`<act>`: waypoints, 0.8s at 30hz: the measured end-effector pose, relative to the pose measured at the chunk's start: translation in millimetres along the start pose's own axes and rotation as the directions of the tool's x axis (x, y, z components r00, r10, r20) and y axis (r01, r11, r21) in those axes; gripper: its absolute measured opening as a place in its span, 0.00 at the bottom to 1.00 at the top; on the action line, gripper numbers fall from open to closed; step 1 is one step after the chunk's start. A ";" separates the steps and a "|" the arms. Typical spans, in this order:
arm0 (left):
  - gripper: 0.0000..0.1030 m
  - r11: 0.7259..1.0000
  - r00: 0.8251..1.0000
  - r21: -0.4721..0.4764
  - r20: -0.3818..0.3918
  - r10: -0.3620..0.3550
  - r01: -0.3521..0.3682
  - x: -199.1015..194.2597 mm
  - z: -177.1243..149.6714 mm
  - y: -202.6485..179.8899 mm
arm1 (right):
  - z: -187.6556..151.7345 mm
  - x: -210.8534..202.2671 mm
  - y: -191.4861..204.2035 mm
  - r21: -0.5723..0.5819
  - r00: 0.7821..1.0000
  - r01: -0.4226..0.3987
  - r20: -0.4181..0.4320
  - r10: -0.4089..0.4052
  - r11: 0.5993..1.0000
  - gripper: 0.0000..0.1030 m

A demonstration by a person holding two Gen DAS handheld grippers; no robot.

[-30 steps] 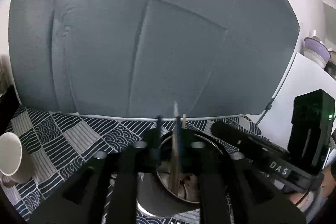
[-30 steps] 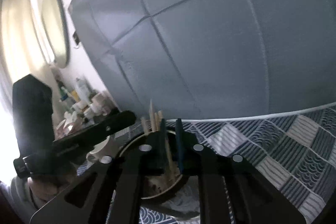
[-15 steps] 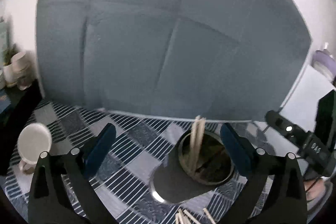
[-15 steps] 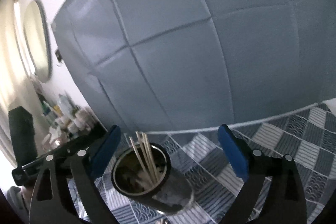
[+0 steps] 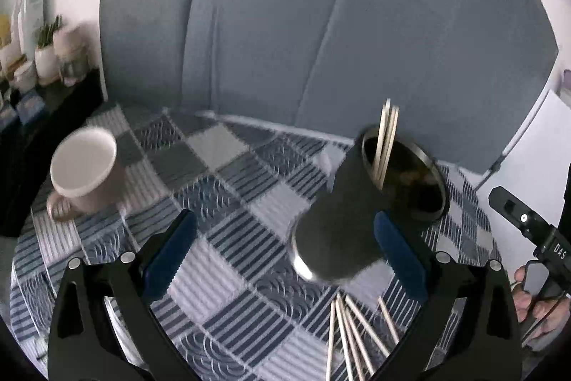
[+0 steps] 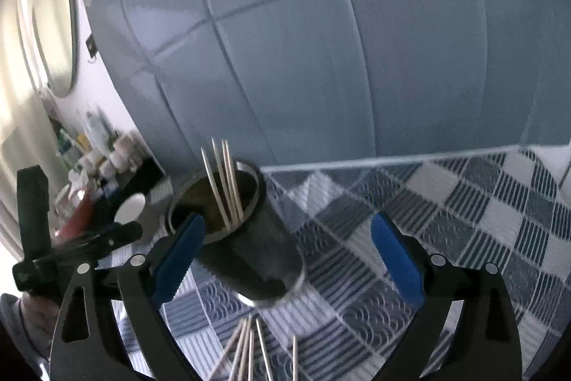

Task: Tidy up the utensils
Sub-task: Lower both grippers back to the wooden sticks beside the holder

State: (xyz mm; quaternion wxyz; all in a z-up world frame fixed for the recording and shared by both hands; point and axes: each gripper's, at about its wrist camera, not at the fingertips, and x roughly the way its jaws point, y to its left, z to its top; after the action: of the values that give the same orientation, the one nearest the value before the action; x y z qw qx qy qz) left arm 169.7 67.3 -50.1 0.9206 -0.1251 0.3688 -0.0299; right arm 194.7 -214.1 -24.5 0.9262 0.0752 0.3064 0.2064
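Note:
A dark metal cup point(image 5: 342, 220) stands on the checked cloth with a few pale wooden chopsticks point(image 5: 385, 141) upright in it. It also shows in the right wrist view point(image 6: 257, 249) with its chopsticks point(image 6: 225, 181). Several more chopsticks point(image 5: 353, 334) lie loose on the cloth in front of the cup, also seen in the right wrist view point(image 6: 249, 352). My left gripper point(image 5: 282, 256) is open and empty, just left of and behind the cup. My right gripper point(image 6: 285, 256) is open and empty, with the cup between its blue pads.
A white mug point(image 5: 84, 166) stands on the blue and white checked cloth point(image 5: 228, 188) at the left. A grey padded headboard point(image 5: 321, 24) rises behind. A dark side shelf with small pots and bottles point(image 5: 35, 56) is at far left.
Both grippers went from shut on chopsticks over the cup to open, and have drawn back. The chopsticks now stand in the cup. The left view has swung left, bringing the mug closer.

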 end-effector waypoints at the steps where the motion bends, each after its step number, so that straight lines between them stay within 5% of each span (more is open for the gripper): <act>1: 0.94 1.000 1.000 -0.001 -0.014 0.003 -0.003 2.6 -4.9 -0.2 | -5.9 0.8 -1.7 0.002 1.000 0.005 -0.016 -0.005 1.000 0.87; 10: 0.94 0.998 0.988 0.063 -0.156 0.018 -0.009 19.0 -63.1 -12.2 | -69.3 13.6 -9.2 -0.011 0.983 0.041 -0.179 -0.043 0.999 0.87; 24: 0.94 0.989 0.945 0.149 -0.320 0.069 -0.022 36.4 -124.3 -26.3 | -143.4 39.7 -22.7 -0.059 0.911 0.107 -0.394 -0.122 0.992 0.87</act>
State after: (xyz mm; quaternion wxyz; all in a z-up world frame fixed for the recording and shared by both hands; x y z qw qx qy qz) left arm 111.7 10.7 -154.5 0.8544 -0.0436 0.5149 -0.0553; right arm 145.3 -215.8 -166.6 0.8567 -0.0031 0.4876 0.1684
